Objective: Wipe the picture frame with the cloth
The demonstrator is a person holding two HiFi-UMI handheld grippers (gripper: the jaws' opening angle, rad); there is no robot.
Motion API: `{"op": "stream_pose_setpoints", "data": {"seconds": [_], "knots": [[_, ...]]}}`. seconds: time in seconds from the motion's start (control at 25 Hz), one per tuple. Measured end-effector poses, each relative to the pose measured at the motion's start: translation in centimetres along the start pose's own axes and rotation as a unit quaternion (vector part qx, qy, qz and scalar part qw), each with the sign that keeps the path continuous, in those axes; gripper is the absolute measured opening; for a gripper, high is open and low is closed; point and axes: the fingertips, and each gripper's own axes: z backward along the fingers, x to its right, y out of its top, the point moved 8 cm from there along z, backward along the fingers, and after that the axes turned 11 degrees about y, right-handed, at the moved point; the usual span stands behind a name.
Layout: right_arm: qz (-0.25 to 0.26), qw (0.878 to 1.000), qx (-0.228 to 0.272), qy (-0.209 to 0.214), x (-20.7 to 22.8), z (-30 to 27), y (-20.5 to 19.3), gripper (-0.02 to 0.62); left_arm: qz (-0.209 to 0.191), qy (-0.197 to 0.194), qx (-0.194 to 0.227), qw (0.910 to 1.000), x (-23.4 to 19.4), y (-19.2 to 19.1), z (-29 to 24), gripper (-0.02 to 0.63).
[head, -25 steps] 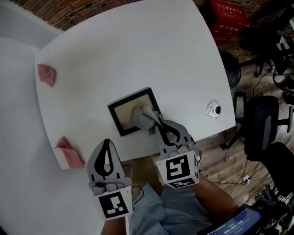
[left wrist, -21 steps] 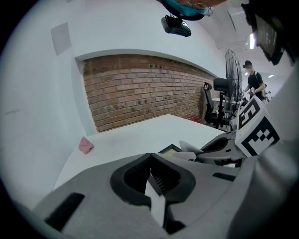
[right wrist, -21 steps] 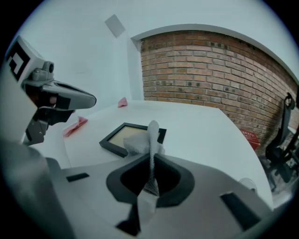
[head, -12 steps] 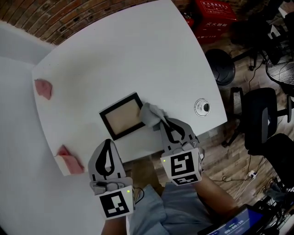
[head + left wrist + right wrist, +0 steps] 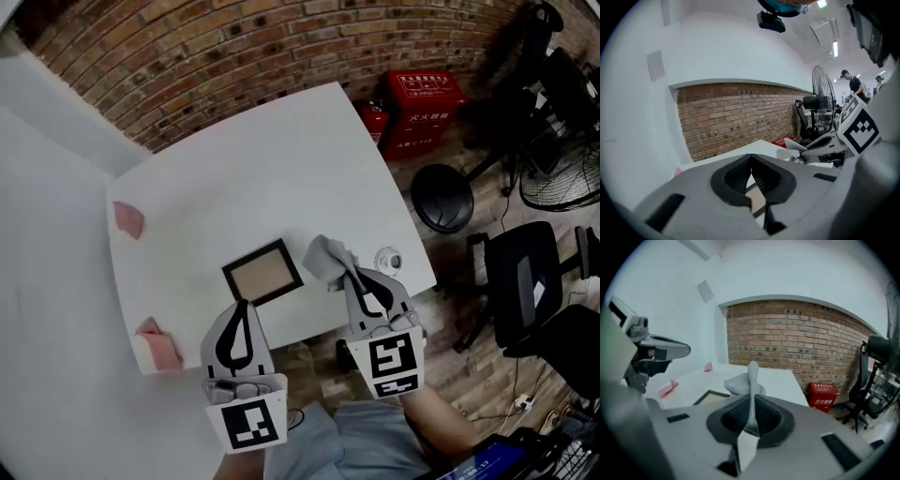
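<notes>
Picture frame [image 5: 262, 273]: black-edged, tan inside, flat on the white desk [image 5: 253, 169], close to the near edge. Just right of the frame, not on it: grey cloth [image 5: 328, 258], bunched, pinched in the right hand-held gripper [image 5: 351, 274], jaws clamped on a fold, the rest standing up beyond the tips. Below and left of the frame: left hand-held gripper [image 5: 242, 306], jaws pressed together on nothing, tips pointing toward the frame's near edge. Right of the frame, past the cloth: a small round object [image 5: 388, 260], perhaps a cable port, too small to tell. Far left of the frame: two pink pieces [image 5: 128, 219] [image 5: 161, 345]. Up and right of the frame, off the desk: red crates [image 5: 427, 112] against a brick wall [image 5: 216, 56].
</notes>
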Motion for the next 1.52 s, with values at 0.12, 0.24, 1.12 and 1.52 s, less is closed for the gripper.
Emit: {"op": "stream_pose_setpoints", "data": {"seconds": [0.12, 0.24, 1.12, 1.52], "knots": [[0.005, 1.0, 0.028, -0.001, -0.4, 2.4, 2.6, 0.025, 0.007, 0.009, 0.025, 0.9996, -0.1, 2.4, 1.4, 0.009], [0.022, 0.998, 0.054, 0.001, -0.6, 4.7, 4.8, 0.025, 0.015, 0.02, 0.05, 0.9984, 0.2, 4.7, 2.5, 0.009], [0.059, 0.988, 0.144, 0.016, -3.9, 11.3, 9.0, 0.02, 0.019, 0.063, 0.111, 0.9916, -0.6, 8.3, 9.4, 0.009], [0.07, 0.988, 0.134, 0.028, -5.4, 10.5, 9.0, 0.02, 0.024, 0.074, 0.112, 0.9906, -2.2, 7.8, 9.9, 0.009]]}}
